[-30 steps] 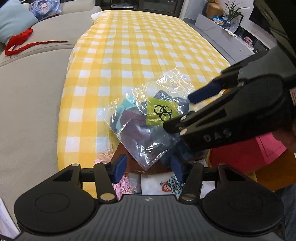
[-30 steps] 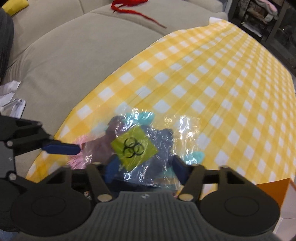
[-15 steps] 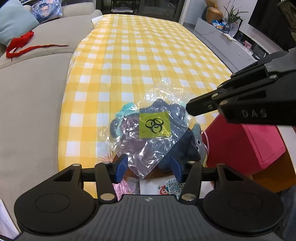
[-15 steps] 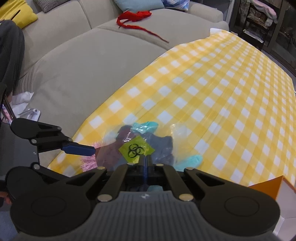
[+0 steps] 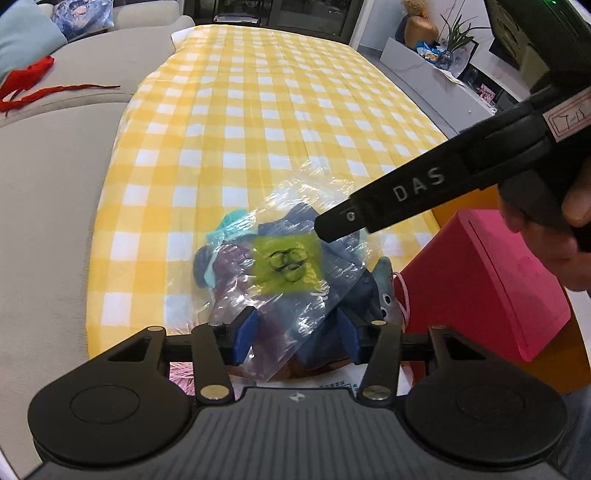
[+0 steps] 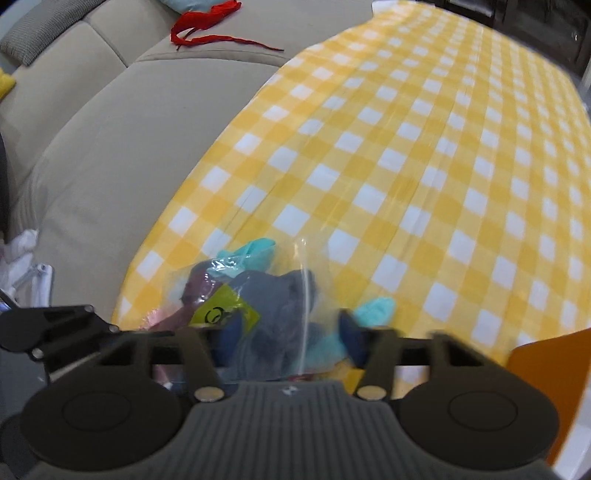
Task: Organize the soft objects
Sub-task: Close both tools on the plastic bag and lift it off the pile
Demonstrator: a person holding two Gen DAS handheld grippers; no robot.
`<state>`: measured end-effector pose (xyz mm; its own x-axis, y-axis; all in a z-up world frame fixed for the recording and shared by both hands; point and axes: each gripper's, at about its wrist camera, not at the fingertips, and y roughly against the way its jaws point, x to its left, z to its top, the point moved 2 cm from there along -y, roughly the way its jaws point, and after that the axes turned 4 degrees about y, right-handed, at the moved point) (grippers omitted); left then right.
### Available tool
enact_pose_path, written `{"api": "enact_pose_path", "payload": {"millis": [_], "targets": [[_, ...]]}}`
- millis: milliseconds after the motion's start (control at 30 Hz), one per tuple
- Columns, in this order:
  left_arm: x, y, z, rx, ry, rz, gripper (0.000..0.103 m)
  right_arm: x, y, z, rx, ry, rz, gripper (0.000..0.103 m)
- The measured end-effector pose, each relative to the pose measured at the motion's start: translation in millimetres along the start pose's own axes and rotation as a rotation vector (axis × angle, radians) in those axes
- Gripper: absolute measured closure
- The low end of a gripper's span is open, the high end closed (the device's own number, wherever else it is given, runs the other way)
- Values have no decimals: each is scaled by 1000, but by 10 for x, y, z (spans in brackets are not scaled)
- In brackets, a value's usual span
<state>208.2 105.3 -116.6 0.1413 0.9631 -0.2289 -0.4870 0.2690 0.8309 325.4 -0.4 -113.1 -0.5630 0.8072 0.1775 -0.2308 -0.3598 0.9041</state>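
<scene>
A clear plastic bag (image 5: 295, 280) with a yellow-green hazard label holds several soft toys and lies at the near edge of the yellow checked tablecloth (image 5: 258, 110). A dark blue plush (image 5: 369, 295) pokes out at its right side. My left gripper (image 5: 297, 336) straddles the bag's near end. Its jaws are closing, and both blue pads touch the bag. My right gripper (image 6: 289, 332) hangs over the bag (image 6: 273, 302) with its jaws opening and the bag between them, in a blurred frame. One of its fingers (image 5: 388, 206) shows side-on above the label.
A pink box (image 5: 480, 280) and an orange board (image 6: 546, 369) stand at the right of the table's near end. A beige sofa (image 5: 48, 184) runs along the left, with a red ribbon (image 6: 210, 26) on it. A pink fluffy thing (image 5: 181, 373) and a printed paper (image 5: 332, 384) lie below the bag.
The right gripper was shut half a second ago and now has its jaws apart around the bag. It has rolled and shifted sideways. The left gripper has stayed in place.
</scene>
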Motion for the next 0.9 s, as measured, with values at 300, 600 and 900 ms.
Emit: {"api": "enact_pose_path", "payload": {"millis": [300,600,900], "targets": [[-39,-39,2,7,-9,-18,52,259,155,-45,-67,52,101,103],[-145,134,56,-40,23,-29,26,83,598,-97,-160,83,-138,103],[-347,-148,169,-30,-16,13,20,-350,659,-182,-170,8,-288,103]]}}
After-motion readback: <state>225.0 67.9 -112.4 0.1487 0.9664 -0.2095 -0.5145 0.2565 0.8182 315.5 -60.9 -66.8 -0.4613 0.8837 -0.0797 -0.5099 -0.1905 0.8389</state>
